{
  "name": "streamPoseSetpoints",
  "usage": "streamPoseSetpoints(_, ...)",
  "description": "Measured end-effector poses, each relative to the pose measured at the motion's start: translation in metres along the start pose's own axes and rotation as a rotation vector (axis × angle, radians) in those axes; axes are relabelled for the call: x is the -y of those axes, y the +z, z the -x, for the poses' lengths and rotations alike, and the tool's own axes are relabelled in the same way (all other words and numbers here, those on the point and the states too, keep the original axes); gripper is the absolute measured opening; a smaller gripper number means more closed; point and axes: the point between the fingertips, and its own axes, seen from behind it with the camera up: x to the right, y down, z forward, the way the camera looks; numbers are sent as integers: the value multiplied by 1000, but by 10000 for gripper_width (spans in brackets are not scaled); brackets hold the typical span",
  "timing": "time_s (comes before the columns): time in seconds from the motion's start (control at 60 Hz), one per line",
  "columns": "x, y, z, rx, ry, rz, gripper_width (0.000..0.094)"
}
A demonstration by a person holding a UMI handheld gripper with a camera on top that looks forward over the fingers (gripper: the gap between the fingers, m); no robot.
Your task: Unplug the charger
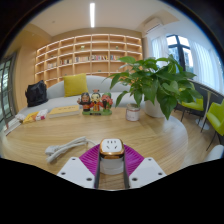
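Holding a small white charger (111, 148) with an orange marking on its near face, pinched between the 2 purple pads (93, 158) of the gripper (111, 156), both fingers pressing against its sides and set narrow around it. Hovering low over a round wooden table (160, 140), the charger sitting right at the fingertips, at the near edge of the tabletop. Lying just left of the fingers, a white cable (64, 149) looping across the wood, its end not clearly traceable to the charger. Standing farther back near the middle of the table, a small cluster of colourful items (96, 102), too small to identify. Rising to the right of that cluster, a leafy green plant (155, 78) in a white pot (133, 113), spreading wide over the far right part of the table. Resting at the far left edge of the table, a few small yellow and orange objects (31, 117), also unclear. Showing beyond the table, a light sofa (60, 95) with a yellow cushion (75, 85) and a dark bag (36, 94), wooden shelves (90, 55) along the far wall, and green chairs (214, 117) at the right beside a window (178, 48).
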Motion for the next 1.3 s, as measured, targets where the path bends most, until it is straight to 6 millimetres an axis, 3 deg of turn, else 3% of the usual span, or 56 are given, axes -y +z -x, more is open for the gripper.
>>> streamPoseSetpoints(0.217,5,3,-1,1,6,-9,232)
streamPoseSetpoints(0.383,11,-1,0,-3,20,-21,225)
streamPoseSetpoints(0.417,35,-11,0,-8,11,-115,223)
streamPoseSetpoints(0.483,114,-45,-2,-56,-123,-326,222)
streamPoseSetpoints(0.567,188,-68,23,32,-97,-392,220)
streamPoseSetpoints(0.617,227,-82,19,46,-76,-441,221)
streamPoseSetpoints(0.667,248,-96,14,49,-80,-461,220)
streamPoseSetpoints(0.717,255,-99,4,47,-74,-467,220)
streamPoseSetpoints(0.783,243,-80,-19,17,-102,-427,218)
streamPoseSetpoints(0.817,227,-68,-30,-3,-116,-381,219)
streamPoseSetpoints(0.9,165,-34,-59,-27,-96,-232,223)
streamPoseSetpoints(0.917,144,-26,-66,-31,-89,-202,225)
streamPoseSetpoints(0.967,111,-12,-84,-42,-73,-104,232)
streamPoseSetpoints(1.1,22,19,-107,-56,-73,86,261)
streamPoseSetpoints(1.2,-11,34,-114,-53,-43,165,306)
streamPoseSetpoints(1.233,-2,28,-116,-48,-30,156,326)
streamPoseSetpoints(1.3,-9,37,-119,-60,-21,162,364)
